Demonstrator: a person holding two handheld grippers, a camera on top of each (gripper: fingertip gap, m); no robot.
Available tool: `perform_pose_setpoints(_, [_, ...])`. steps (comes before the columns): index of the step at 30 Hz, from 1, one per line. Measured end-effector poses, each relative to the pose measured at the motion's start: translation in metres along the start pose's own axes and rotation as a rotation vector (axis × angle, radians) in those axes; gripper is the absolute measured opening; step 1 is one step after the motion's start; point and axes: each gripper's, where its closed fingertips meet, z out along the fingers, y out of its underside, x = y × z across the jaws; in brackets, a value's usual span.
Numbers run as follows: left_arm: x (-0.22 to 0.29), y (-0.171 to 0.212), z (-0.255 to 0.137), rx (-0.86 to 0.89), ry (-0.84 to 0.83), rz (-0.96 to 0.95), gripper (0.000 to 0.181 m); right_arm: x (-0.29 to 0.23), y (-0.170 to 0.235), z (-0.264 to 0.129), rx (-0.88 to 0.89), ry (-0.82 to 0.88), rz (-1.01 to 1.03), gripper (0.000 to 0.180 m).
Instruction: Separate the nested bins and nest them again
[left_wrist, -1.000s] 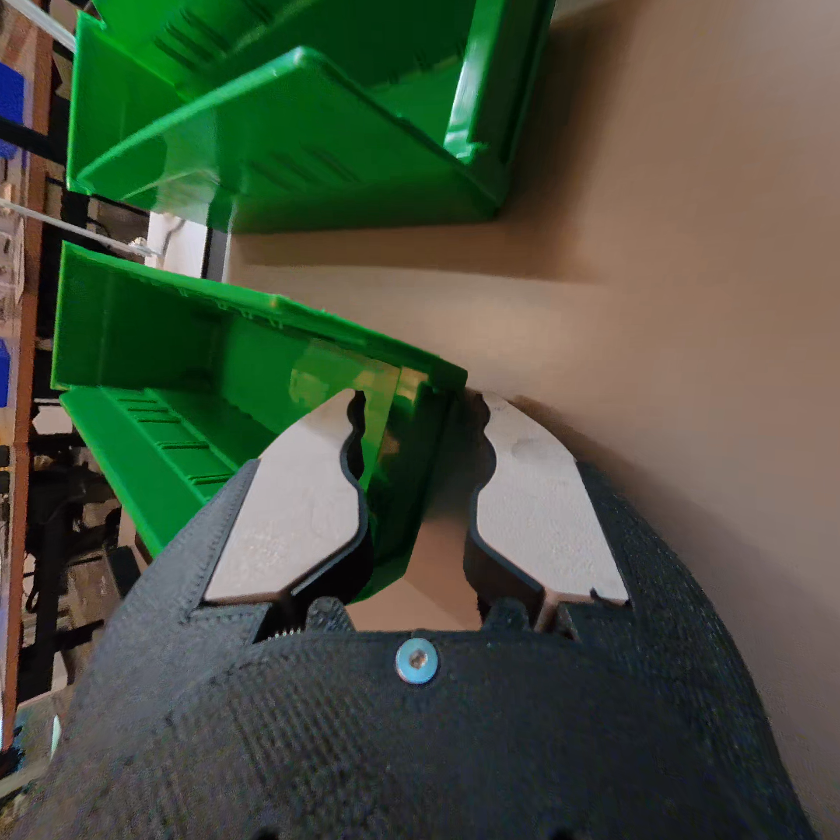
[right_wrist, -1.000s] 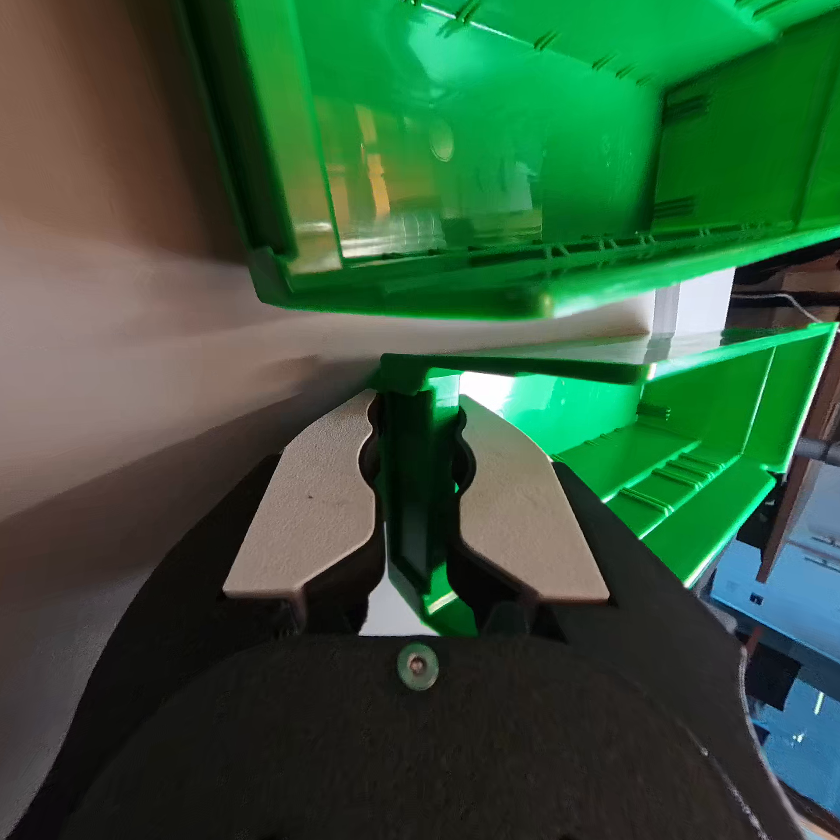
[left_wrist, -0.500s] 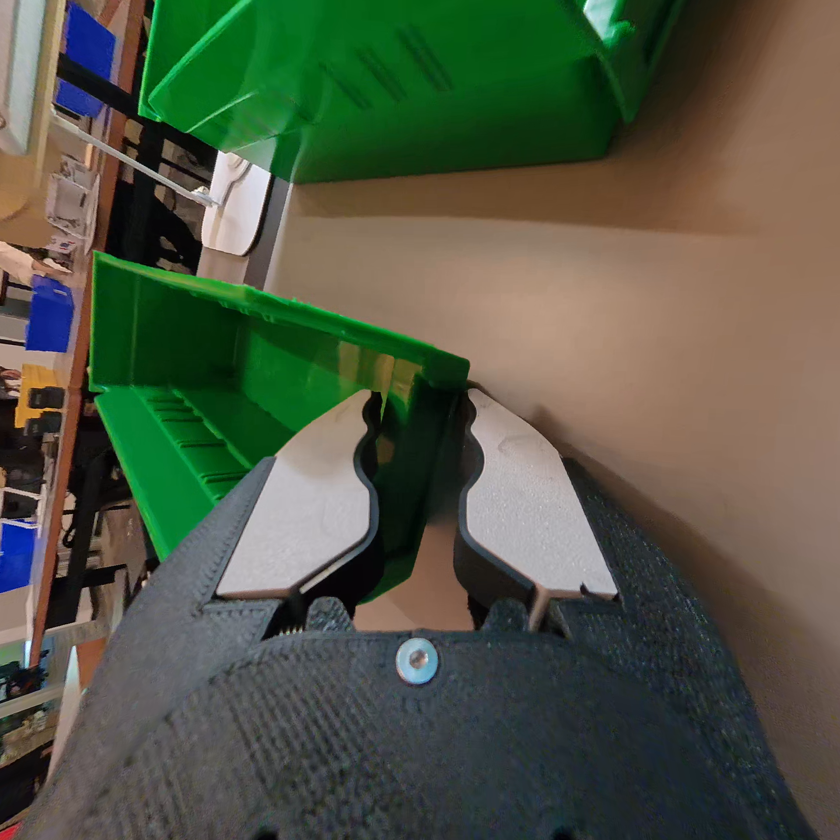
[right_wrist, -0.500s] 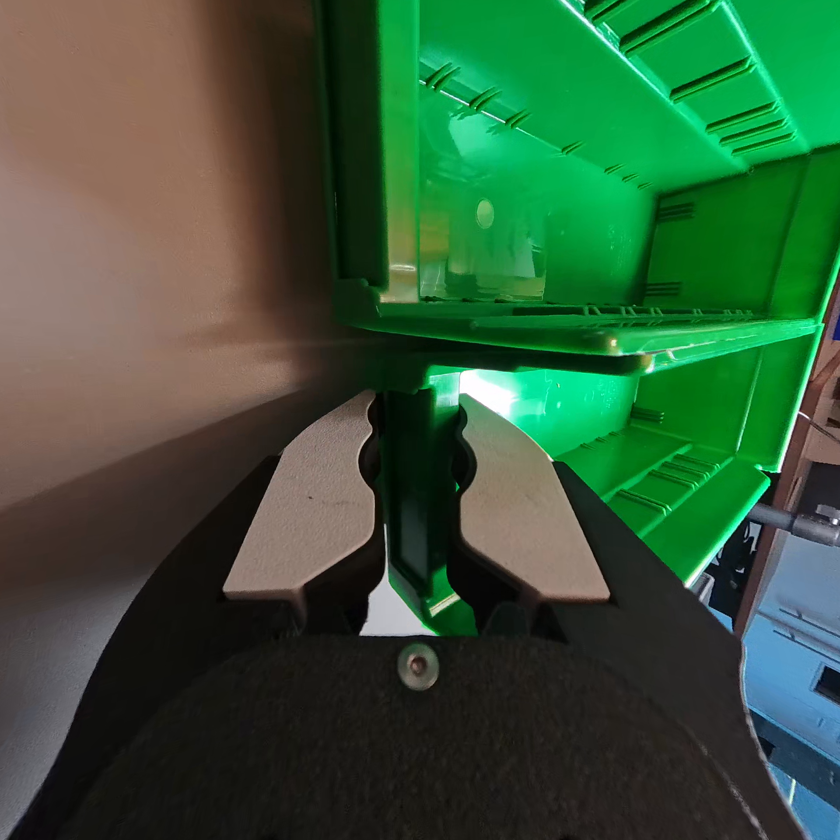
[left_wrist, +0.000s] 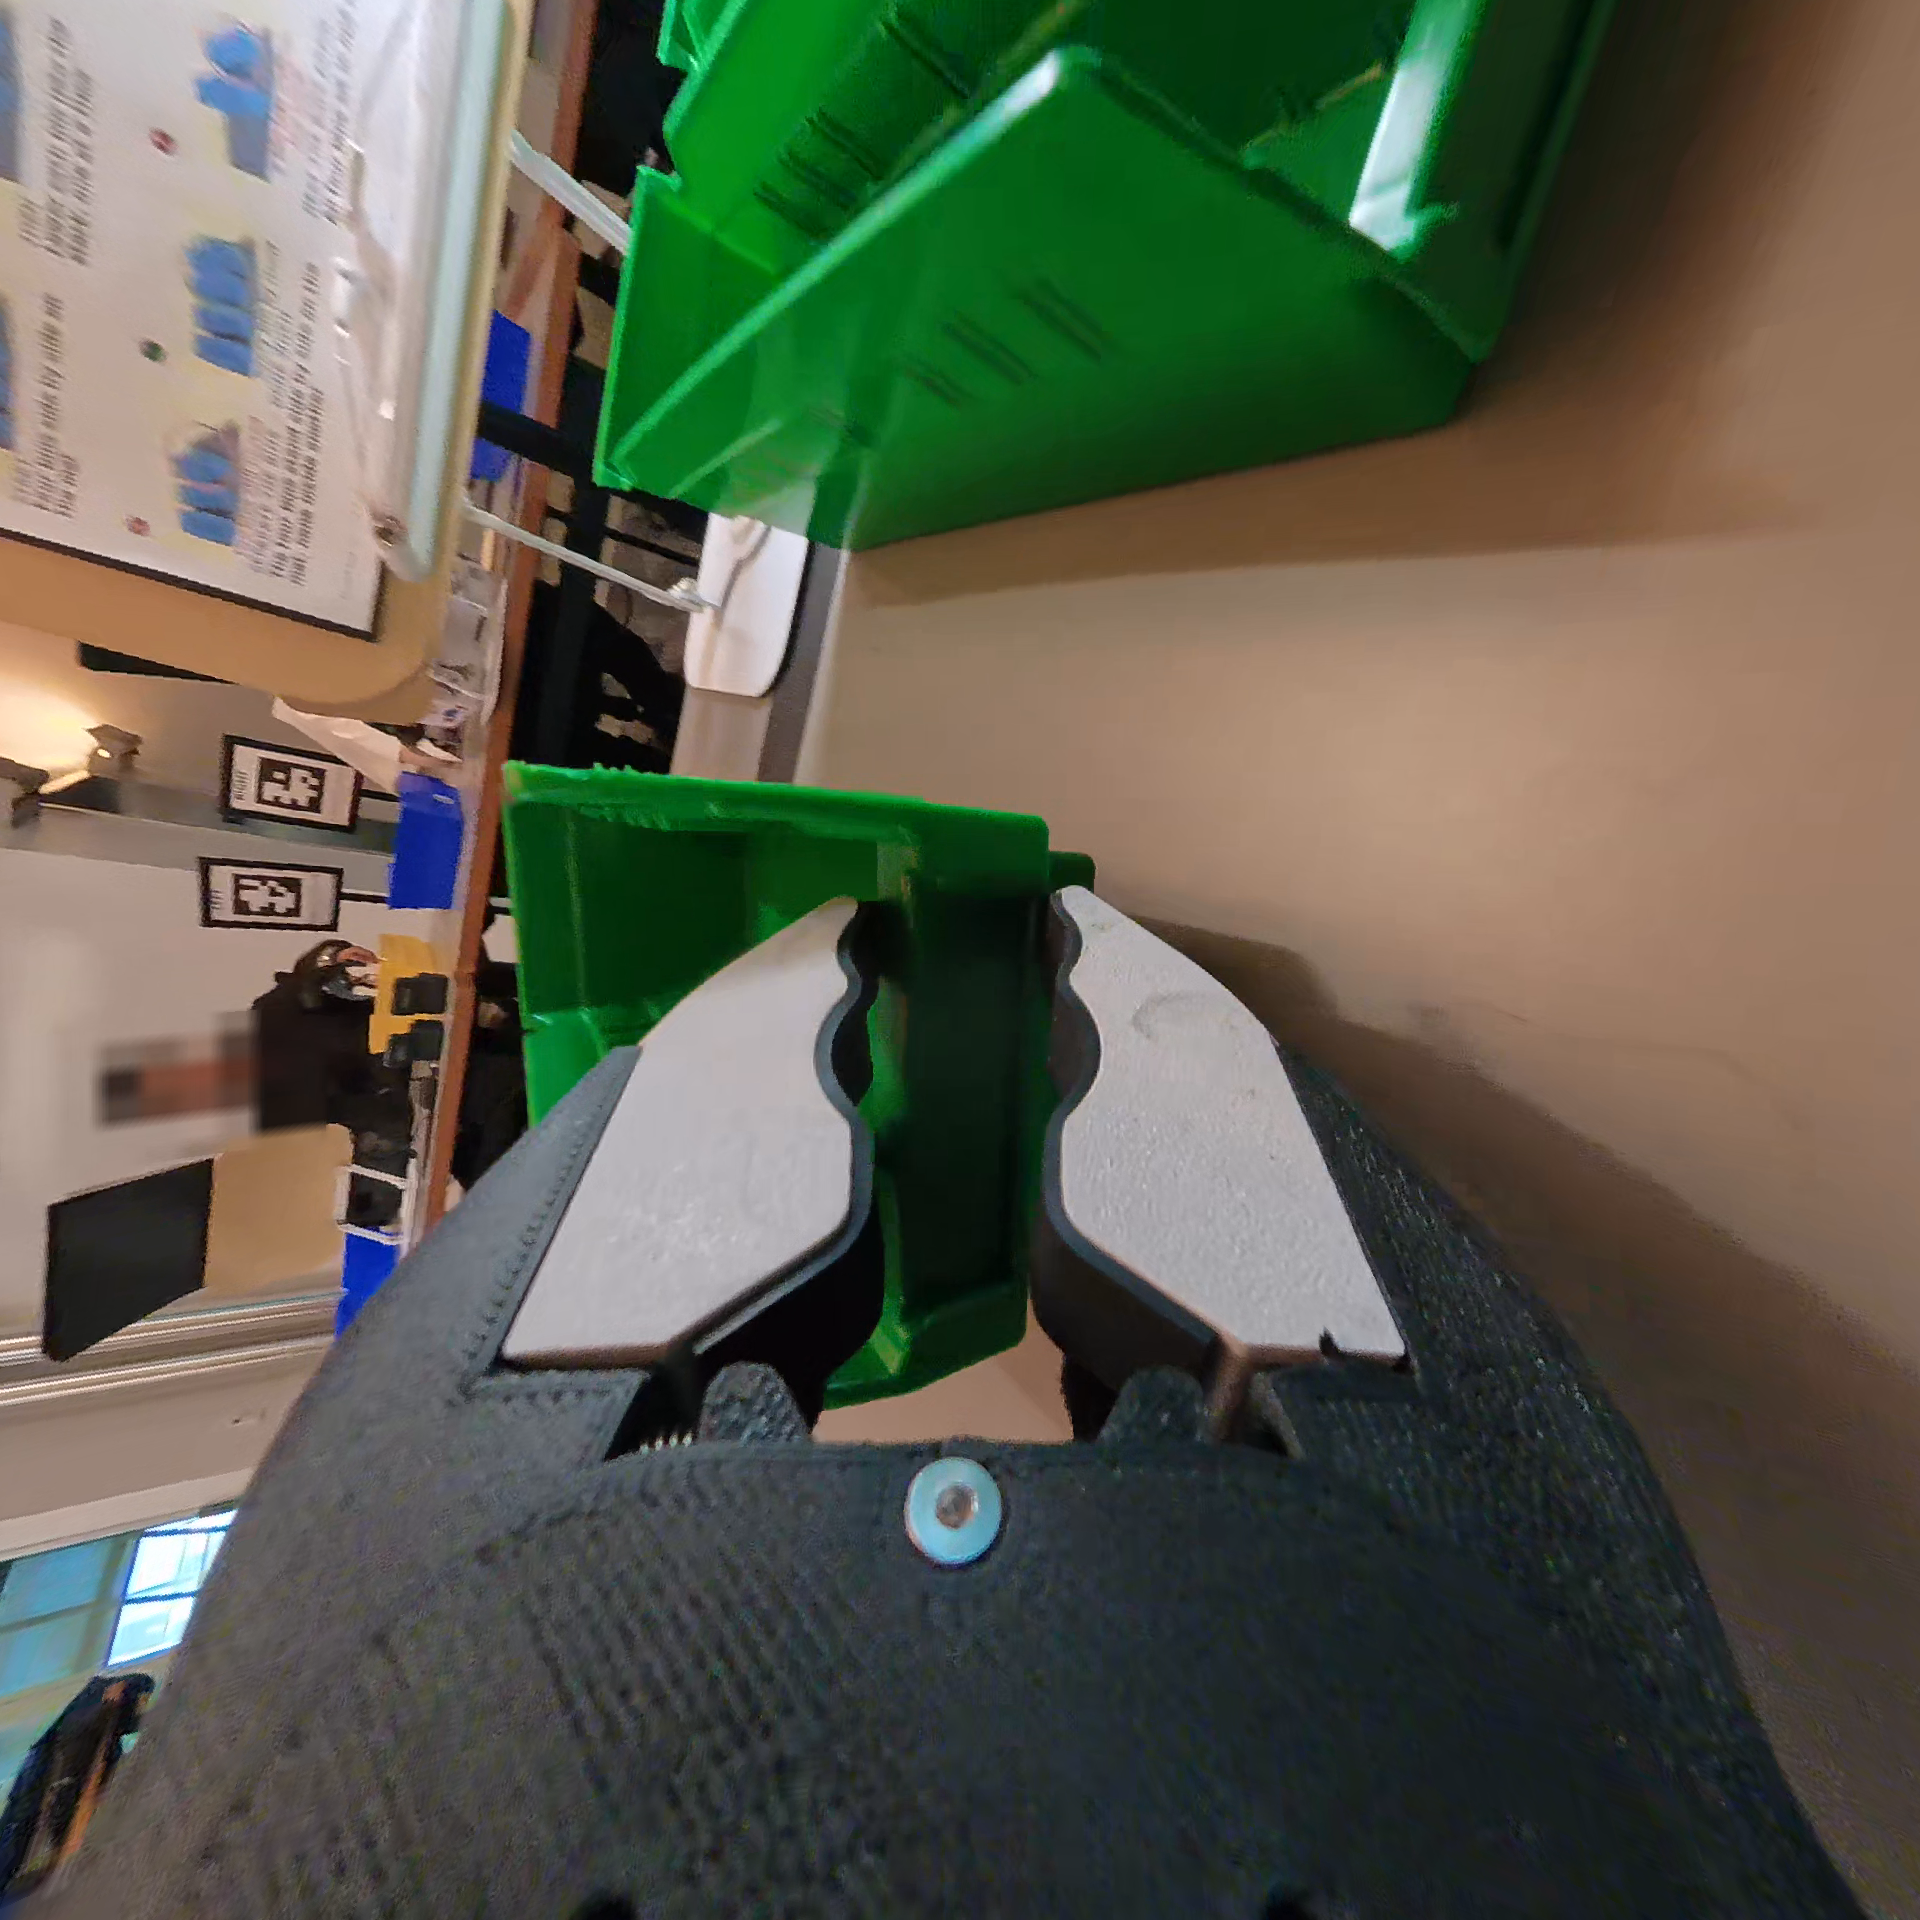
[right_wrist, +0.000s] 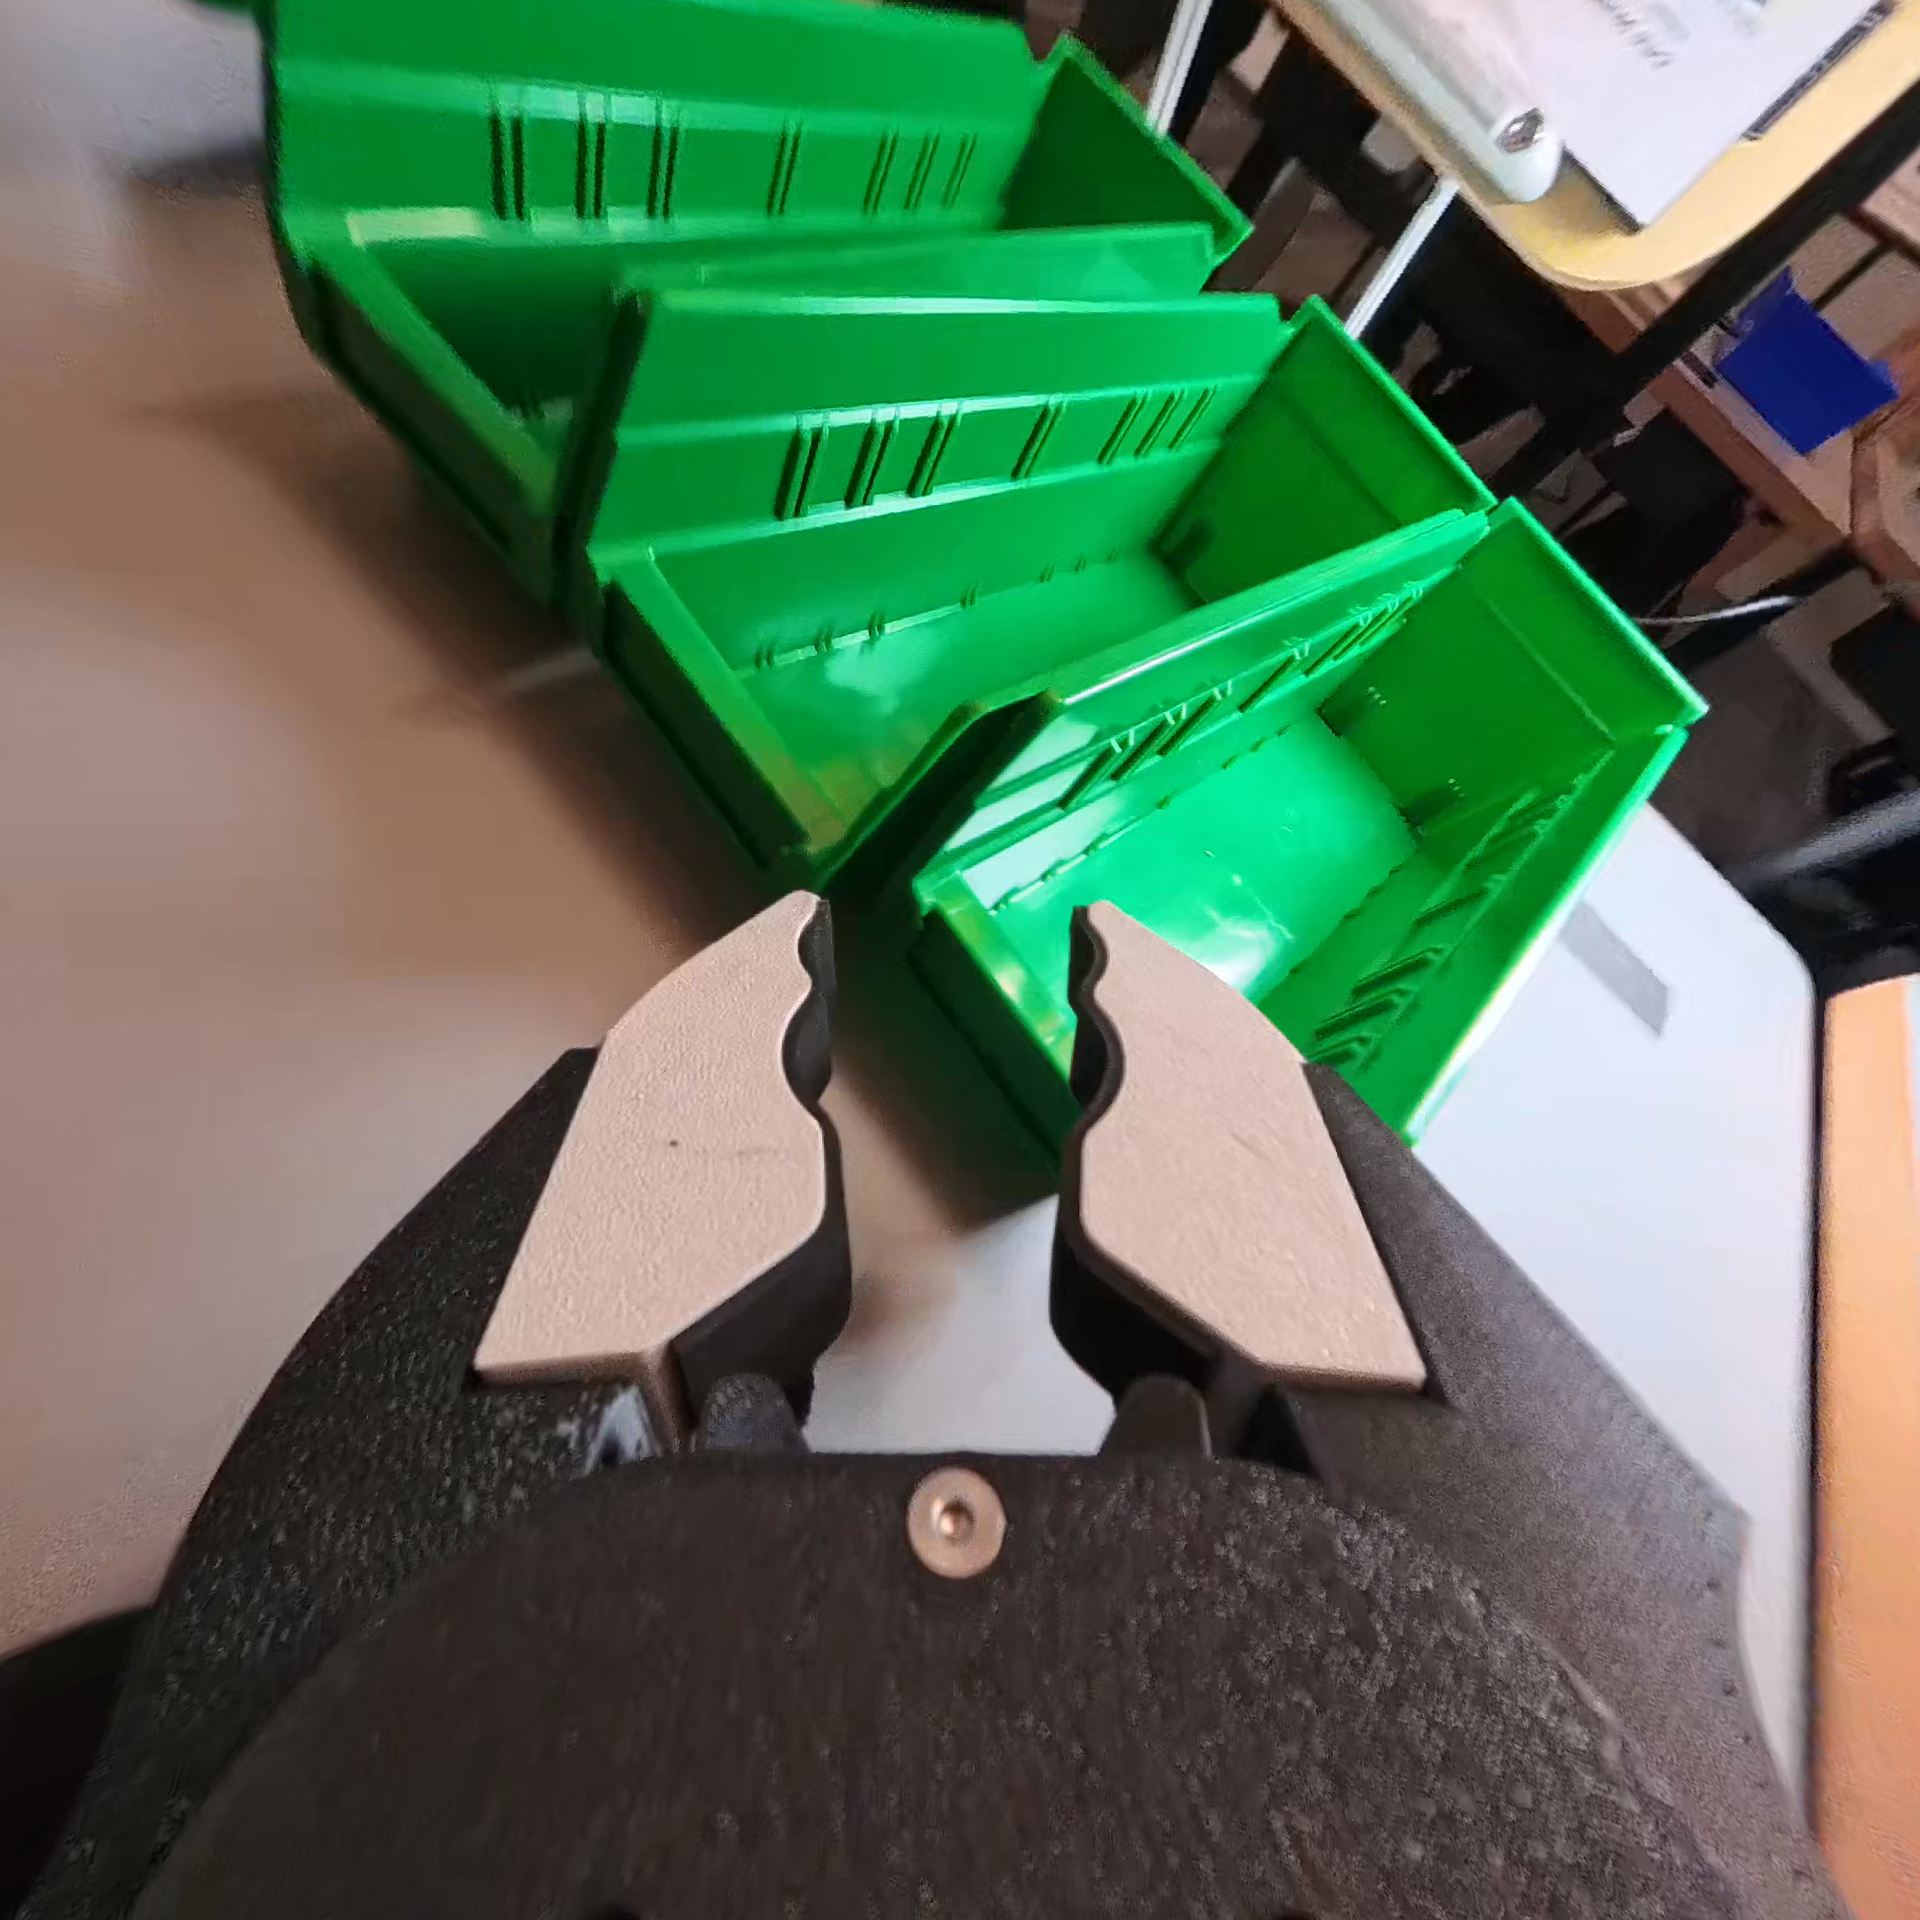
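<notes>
My left gripper (left_wrist: 956, 914) is clamped on the front lip of a green bin (left_wrist: 727, 914) that reads as tilted off the tabletop (left_wrist: 1455, 831), while my right gripper (right_wrist: 945, 925) has its jaws apart, straddling the near corner of the nearest bin (right_wrist: 1299, 862) without pinching it. The risk I see is on the left: I hold only a thin edge of slick plastic, so the bin could pivot or slip out if I swing it, and it could knock the bins already set down. On the right, closing now might catch just the corner and skid the bin across the tabletop into the middle bin (right_wrist: 935, 540), whose wall looks to be touching it. In the right wrist view three bins sit in a fanned row, the far bin (right_wrist: 623, 177) hindmost. They are glossy bright green, open-topped, with ribbed slots along the inner walls and a low front wall.
</notes>
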Motion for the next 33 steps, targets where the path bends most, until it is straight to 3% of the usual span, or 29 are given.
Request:
perform_pose_setpoints(4, [-0.019,-0.014,-0.012,0.031,-0.052,0.027,0.029,-0.005,-0.004,-0.009,0.101,0.025,0.123,0.040])
perform_pose_setpoints(17, [-0.047,-0.052,-0.029,0.086,-0.113,0.110,0.027,-0.008,0.001,-0.004,0.158,0.070,0.107,0.036])
perform_pose_setpoints(33, [0.015,-0.008,0.008,-0.093,0.222,0.045,0.029,-0.018,0.001,-0.004,0.175,0.032,0.077,0.032])
